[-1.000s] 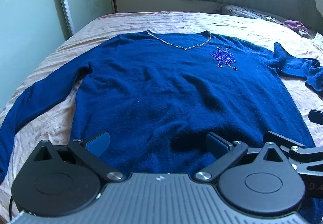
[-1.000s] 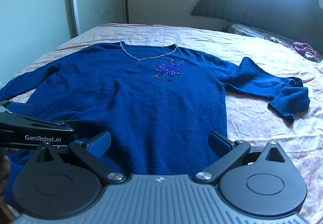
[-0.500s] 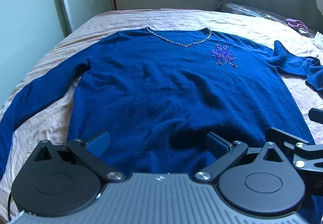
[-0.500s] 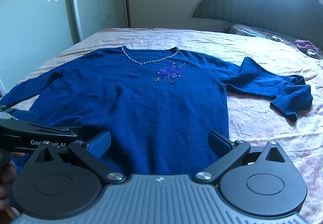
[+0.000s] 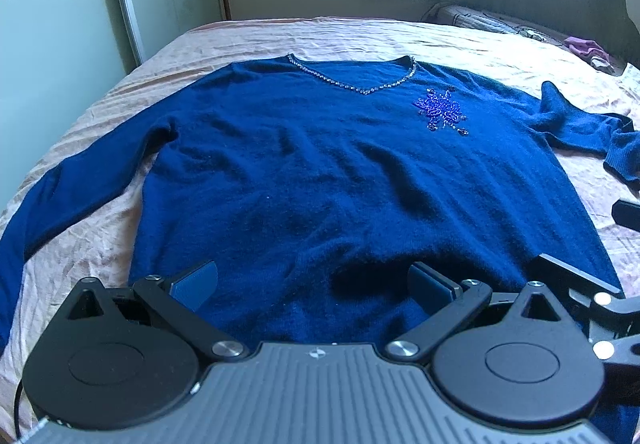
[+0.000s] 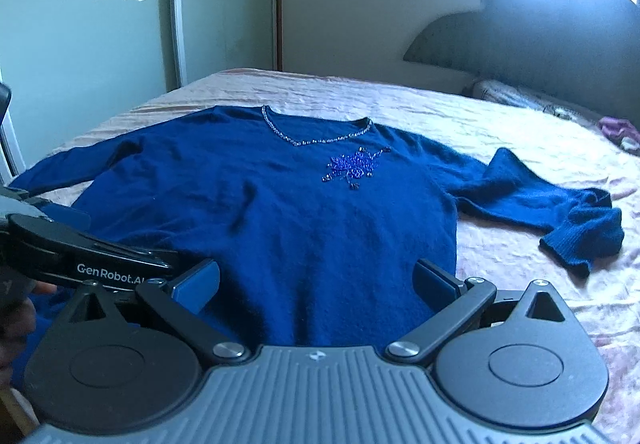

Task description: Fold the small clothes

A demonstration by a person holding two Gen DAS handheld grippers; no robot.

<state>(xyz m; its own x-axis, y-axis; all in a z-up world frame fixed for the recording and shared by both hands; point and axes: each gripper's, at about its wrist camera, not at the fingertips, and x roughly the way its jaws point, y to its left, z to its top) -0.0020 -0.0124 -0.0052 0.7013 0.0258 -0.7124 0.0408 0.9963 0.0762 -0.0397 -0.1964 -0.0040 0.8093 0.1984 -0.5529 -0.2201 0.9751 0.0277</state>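
The deep-blue knitted sweater with the beaded V-neck [image 5: 340,180] lies face up and spread flat on the wrinkled pink bedsheet [image 5: 304,36], hem toward you at 6 o'clock, neckline at 12. Over the last second both of your cameras have pulled back and tipped up — more wall and headboard shows now, and the sweater sits lower and smaller in the right wrist view than it did. The cloth itself has not shifted; no fold is begun.

Your left gripper [image 5: 314,280] has its jaws spread wide over the hem, with nothing between them. Your right gripper [image 6: 316,278] is just as wide apart and equally empty, hanging above the hem's right part.

The sleeve at 9 o'clock [image 5: 76,188] runs out straight along the sheet. The sleeve at 3 o'clock [image 6: 536,204] is crumpled, its ribbed cuff [image 6: 580,244] doubled back on itself — that one probably wants straightening before you bring it across the body.

Judging by the retreat, you seem to be stepping back to choose a first grasp, not committing to the hem. The beaded flower [image 6: 354,166] may snag, so keep the pads off it.
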